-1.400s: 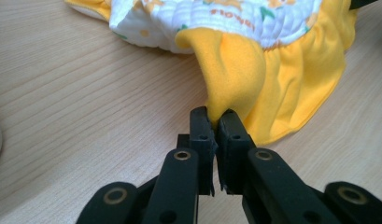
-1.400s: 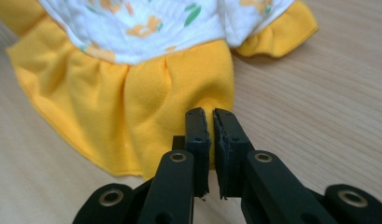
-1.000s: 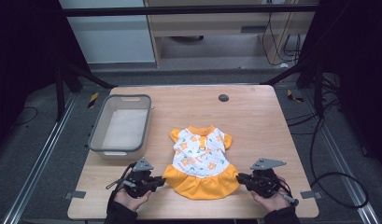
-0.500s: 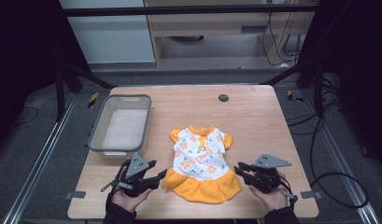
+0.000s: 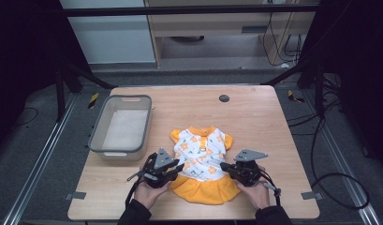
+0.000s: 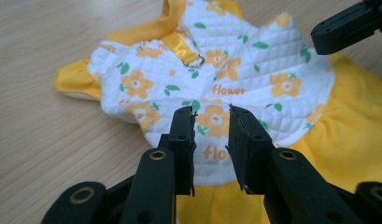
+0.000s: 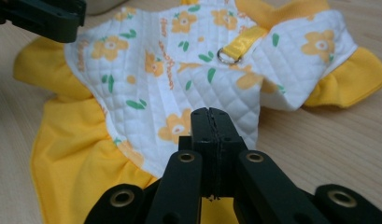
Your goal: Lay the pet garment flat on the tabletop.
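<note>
**Working the little flowered dress at the near edge**

Lying flat near the middle of the worktop's near edge, the small dress (image 5: 202,164) shows a white quilted bodice with orange flowers, and its yellow skirt points toward the person. The left claw (image 6: 211,122) hangs over the bodice's lower hem with its jaws spread a little and nothing between them. The right claw (image 7: 210,122) sits at the opposite side of the waist, jaws pressed together; whether a fold of cloth is caught in them I cannot tell, since no fabric shows in the seam between them.

The risk here seems to be an uneven pickup. If the left claw closes on just the top quilted layer, the dress may peel open or twist rather than lift or fold cleanly. If the right claw has nothing in it, any pull from the left would likely drag the garment sideways across the wood and bunch the skirt. The metal ring (image 7: 226,55) on the yellow strap could also snag a jaw tip passing close.

The worktop (image 5: 264,117) is pale wood grain. A grey bin (image 5: 122,125) stands toward its left edge, just beside the dress, and a dark round disc (image 5: 224,98) sits near the far edge. Around the worktop are dark frame rails, loose cables on a grey floor, and pale cabinets behind.
</note>
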Tool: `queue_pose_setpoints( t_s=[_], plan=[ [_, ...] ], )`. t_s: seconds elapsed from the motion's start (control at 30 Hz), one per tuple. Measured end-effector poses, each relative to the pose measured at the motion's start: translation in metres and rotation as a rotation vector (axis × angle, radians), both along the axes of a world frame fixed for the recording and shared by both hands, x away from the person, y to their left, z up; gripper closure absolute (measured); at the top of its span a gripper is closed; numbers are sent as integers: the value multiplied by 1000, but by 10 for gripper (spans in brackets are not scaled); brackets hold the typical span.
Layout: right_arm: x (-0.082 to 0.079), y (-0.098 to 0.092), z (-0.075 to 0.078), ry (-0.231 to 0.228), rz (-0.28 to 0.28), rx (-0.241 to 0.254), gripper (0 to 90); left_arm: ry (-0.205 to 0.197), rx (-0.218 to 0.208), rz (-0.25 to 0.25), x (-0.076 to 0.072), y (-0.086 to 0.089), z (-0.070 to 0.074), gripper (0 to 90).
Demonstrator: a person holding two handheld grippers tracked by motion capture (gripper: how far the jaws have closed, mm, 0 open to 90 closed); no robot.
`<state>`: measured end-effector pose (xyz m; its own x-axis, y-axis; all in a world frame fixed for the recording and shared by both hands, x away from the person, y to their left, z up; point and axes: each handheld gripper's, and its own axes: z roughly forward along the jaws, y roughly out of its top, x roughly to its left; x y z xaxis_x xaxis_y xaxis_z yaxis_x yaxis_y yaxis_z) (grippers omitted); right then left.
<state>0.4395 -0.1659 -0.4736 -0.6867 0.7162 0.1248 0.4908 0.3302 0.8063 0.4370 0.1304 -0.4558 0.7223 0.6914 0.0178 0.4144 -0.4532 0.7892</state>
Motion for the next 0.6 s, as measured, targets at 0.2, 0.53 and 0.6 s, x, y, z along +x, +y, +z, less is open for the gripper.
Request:
queue_pose_setpoints(
  t_s=[0.2, 0.53, 0.6],
  plan=[
    [0, 4, -18, 64, 9, -97, 872, 90, 95, -4, 6, -1, -23, 706],
    [-16, 5, -21, 110, 70, -144, 844, 155, 127, -63, -11, 5, -31, 688],
    [-19, 4, -20, 115, 69, -159, 845, 158, 129, -81, -13, 3, -31, 683]
  ],
)
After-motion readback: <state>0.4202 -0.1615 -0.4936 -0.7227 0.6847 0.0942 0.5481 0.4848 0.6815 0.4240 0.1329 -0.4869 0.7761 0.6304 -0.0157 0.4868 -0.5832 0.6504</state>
